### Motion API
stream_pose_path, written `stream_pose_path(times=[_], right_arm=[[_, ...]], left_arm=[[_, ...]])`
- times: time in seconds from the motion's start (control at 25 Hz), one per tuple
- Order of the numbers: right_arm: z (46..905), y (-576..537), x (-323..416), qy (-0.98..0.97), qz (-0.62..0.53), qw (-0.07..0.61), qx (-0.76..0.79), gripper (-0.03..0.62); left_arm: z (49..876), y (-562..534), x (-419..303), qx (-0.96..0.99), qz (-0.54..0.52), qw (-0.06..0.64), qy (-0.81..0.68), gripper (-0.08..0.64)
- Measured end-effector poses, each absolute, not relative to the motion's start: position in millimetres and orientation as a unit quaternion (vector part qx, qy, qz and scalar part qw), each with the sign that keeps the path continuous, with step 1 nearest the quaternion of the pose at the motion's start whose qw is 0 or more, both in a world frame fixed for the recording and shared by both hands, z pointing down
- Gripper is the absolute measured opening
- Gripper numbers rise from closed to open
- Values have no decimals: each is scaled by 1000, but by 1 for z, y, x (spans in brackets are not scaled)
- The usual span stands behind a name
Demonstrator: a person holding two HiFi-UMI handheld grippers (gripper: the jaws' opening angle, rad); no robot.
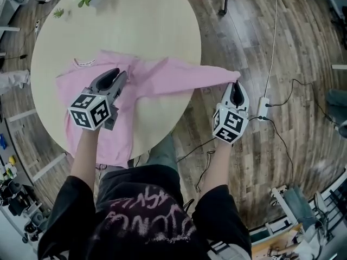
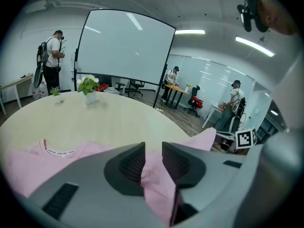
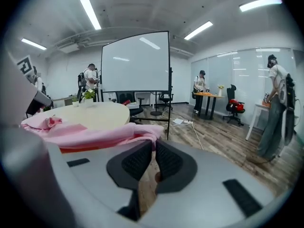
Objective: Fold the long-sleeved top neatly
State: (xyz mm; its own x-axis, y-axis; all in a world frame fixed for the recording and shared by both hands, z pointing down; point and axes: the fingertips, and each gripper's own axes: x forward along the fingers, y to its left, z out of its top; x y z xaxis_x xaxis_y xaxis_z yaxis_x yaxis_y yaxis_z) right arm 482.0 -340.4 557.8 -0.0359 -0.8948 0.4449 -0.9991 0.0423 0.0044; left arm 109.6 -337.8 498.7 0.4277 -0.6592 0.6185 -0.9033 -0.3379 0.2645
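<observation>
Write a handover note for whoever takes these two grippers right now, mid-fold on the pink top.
Left gripper: shut on the body of the pink long-sleeved fabric top.
Right gripper: shut on the end of one sleeve, stretched out past the edge of the round beige table.
Done: top spread on the table, hem hanging over the near edge; no fold made.
Left: probably bring the sleeve across the body, then fold the rest.

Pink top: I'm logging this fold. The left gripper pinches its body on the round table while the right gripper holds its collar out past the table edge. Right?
Not the collar; that lies on the table. The right gripper is shut on the sleeve end, as the head view shows. The left gripper does pinch the pink top at its body.
</observation>
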Motion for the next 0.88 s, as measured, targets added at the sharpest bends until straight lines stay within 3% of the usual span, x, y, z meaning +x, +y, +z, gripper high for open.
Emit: stream_pose_path(times=[0.48, 0.88], right_arm=[[466, -339, 451, -707, 88, 162, 683, 32], [360, -329, 313, -746, -23, 160, 646, 32]], left_arm=[[484, -305, 42, 778, 155, 307, -525, 121], [457, -253, -65, 777, 79, 302, -546, 121]])
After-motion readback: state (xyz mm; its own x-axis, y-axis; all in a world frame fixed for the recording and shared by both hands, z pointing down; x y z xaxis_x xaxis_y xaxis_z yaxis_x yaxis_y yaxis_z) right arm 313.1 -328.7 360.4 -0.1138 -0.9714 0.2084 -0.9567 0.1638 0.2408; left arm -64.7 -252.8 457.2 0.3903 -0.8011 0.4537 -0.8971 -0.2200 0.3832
